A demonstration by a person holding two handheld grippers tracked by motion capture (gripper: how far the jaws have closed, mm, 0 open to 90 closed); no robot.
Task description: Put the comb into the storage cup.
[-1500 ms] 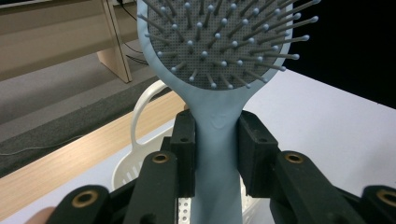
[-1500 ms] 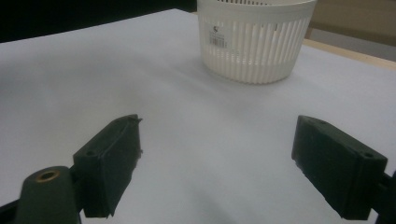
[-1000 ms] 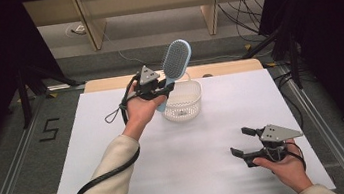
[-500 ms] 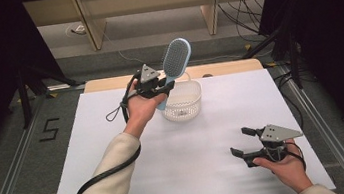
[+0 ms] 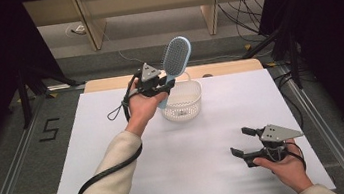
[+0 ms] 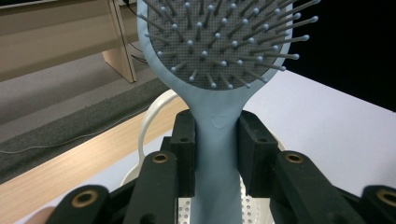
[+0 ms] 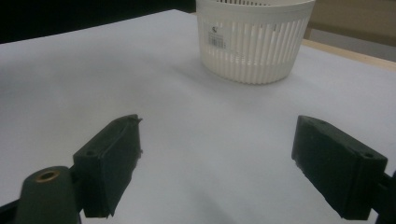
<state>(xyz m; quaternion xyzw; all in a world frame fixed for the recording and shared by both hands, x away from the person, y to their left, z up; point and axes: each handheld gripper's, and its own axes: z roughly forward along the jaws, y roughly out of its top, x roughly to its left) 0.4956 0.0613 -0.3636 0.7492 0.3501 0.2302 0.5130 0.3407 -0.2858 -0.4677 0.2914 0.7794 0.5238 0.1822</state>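
While gripped: one hairbrush (image 6: pixel 217 93), one basket (image 5: pixel 184 106)

left claw (image 5: pixel 164 84): we're gripping the blue hairbrush (image 5: pixel 175 61) tilted above the white basket (image 5: pixel 183 101) | right claw (image 5: pixel 248 143): we're holding it wide, empty, over the tabletop (image 5: pixel 114 135)

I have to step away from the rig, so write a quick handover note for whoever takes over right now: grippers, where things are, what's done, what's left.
Left gripper: shut on the handle of the blue hairbrush, held head-up above the white basket.
Right gripper: open, nothing between its jaws, low over the white table at the near right.
Done: brush is picked up and brought over the basket at the table's far side.
Left: probably lower the brush into the basket and release.
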